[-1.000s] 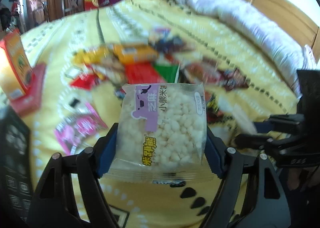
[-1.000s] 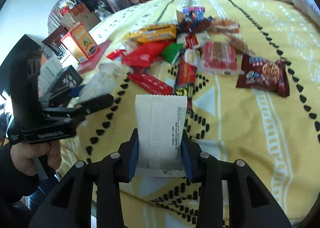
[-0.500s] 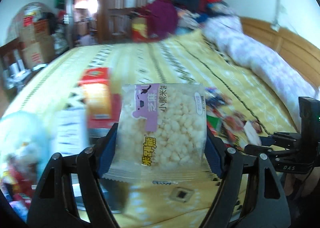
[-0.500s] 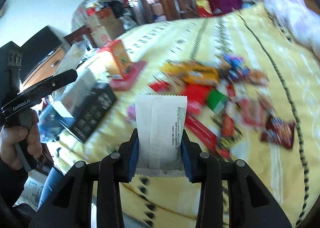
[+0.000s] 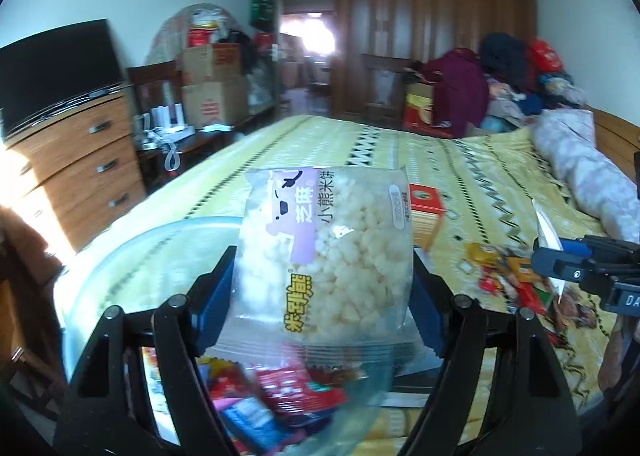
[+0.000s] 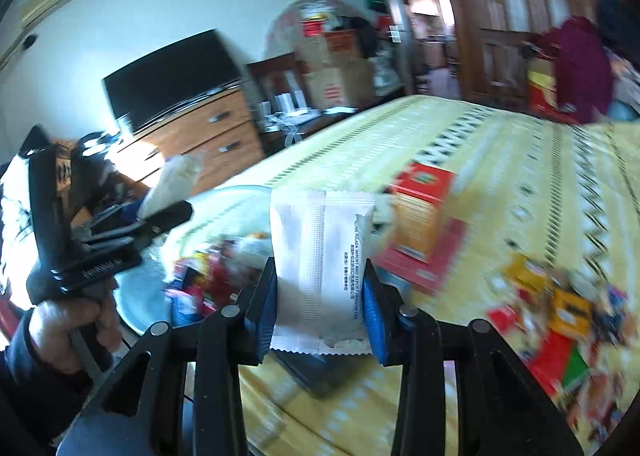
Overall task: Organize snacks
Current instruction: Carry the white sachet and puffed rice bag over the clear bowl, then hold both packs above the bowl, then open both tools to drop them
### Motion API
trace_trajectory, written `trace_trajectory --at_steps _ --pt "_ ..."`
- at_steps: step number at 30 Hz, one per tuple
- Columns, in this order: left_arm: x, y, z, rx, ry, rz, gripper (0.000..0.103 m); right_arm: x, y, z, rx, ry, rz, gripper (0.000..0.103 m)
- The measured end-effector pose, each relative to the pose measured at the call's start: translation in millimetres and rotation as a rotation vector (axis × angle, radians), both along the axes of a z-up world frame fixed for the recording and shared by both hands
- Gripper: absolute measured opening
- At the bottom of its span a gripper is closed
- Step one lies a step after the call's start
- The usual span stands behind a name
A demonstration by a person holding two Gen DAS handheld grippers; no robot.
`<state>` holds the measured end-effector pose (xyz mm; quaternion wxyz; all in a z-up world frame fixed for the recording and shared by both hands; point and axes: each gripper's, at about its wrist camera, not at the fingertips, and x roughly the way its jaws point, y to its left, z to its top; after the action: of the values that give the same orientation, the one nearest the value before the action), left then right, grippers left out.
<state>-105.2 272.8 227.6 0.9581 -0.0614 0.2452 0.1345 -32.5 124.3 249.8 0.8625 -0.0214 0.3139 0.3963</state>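
Note:
My left gripper is shut on a clear rice-cracker packet with a purple label, held over a clear plastic tub that holds several snacks. My right gripper is shut on a white snack packet, held upright just right of the same tub. The left gripper also shows in the right wrist view at the left. The right gripper shows in the left wrist view at the right edge. Loose snacks lie scattered on the yellow bedspread.
A red and orange box stands on a red flat box behind the tub. A wooden dresser with a black TV stands left of the bed. Cardboard boxes and a wardrobe are at the far wall. A pale duvet lies along the right.
Both grippers have swung left, away from the snack pile toward the clear tub at the bed's left edge, each still holding its packet.

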Motion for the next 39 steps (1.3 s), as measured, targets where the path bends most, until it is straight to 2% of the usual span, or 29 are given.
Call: trace_trajectory --at_steps 8,14,39 --pt "-10.4 41.2 -15.6 -0.054 0.021 0.121 0.078 -5.2 110.8 6.5 -0.025 0.021 0.158 0.042" --pt "-17.9 55.5 -21.5 -0.091 0.028 0.145 0.078 -6.5 156.6 -0.8 -0.055 0.037 0.208 0.042" --pt "-18.0 62.6 -20.8 -0.101 0.033 0.139 0.078 1.5 168.0 -15.7 -0.072 0.074 0.225 0.042"
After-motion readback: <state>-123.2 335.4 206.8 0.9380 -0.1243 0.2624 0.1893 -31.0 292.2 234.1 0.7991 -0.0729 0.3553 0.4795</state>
